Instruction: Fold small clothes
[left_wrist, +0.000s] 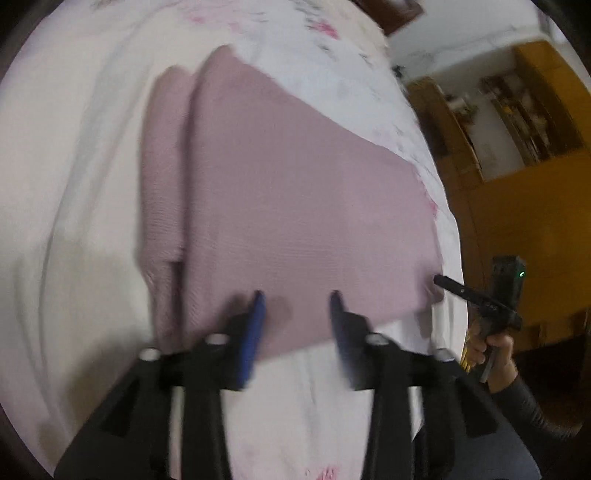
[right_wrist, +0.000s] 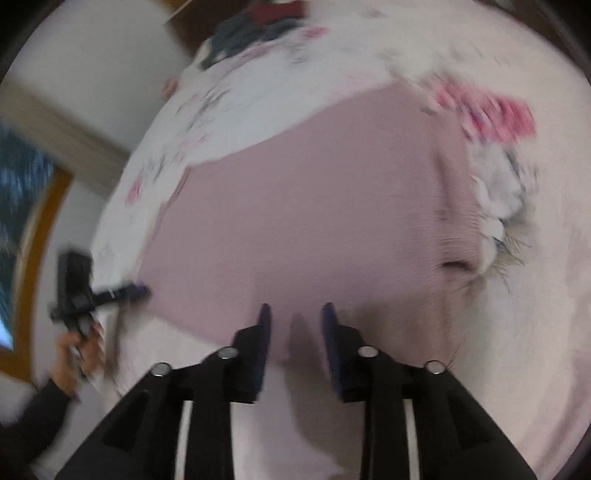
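Observation:
A pink knit garment (left_wrist: 295, 192) lies flat on a white floral bed sheet (left_wrist: 74, 184), with a folded strip (left_wrist: 162, 166) along its left side. My left gripper (left_wrist: 297, 295) is open, its blue fingertips just over the garment's near edge with nothing between them. In the right wrist view the same garment (right_wrist: 295, 221) fills the middle, and my right gripper (right_wrist: 295, 306) is open over its near hem. From the side, the right gripper (left_wrist: 441, 280) touches the garment's right corner and the left gripper (right_wrist: 138, 290) reaches its left corner.
A wooden cabinet with shelves (left_wrist: 535, 166) stands beyond the bed's right edge. A wood-framed window (right_wrist: 22, 206) is on the left in the right wrist view. Dark clothes (right_wrist: 251, 26) lie at the far end of the bed. A person's hand (left_wrist: 495, 347) holds the right gripper.

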